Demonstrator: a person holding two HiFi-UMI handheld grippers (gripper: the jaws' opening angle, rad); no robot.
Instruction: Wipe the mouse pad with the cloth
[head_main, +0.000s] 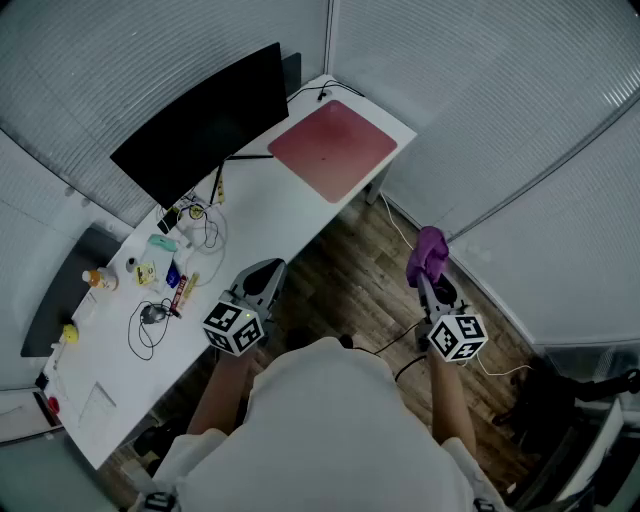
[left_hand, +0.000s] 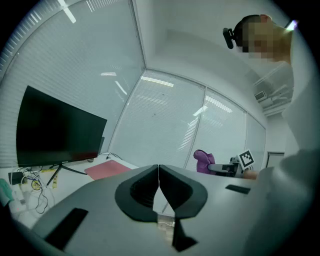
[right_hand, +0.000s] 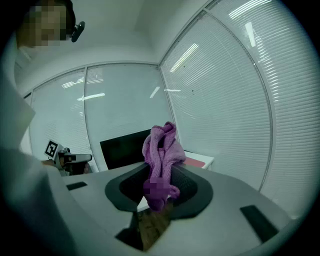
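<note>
Head view: mouse pad (head_main: 333, 148) lies on the desk's (head_main: 280, 205) far corner — ahead and left of my right gripper (head_main: 432, 282).
Right gripper view: jaws clamped on the cloth (right_hand: 161, 150) — well off the pad.
Left gripper (left_hand: 159, 187): jaws together, empty.

My left tool (head_main: 262, 272) and right tool (head_main: 430, 280): grey moulded shells, black jaw pads set in a dark rounded recess, and a black rectangular slot on the shell at either side. Each carries a white cube with black square markers: left cube (head_main: 233, 328), right cube (head_main: 457, 337). I'm wearing a white top (head_main: 330, 420) with short sleeves, and a black camera (left_hand: 229, 37) on my head.
</note>
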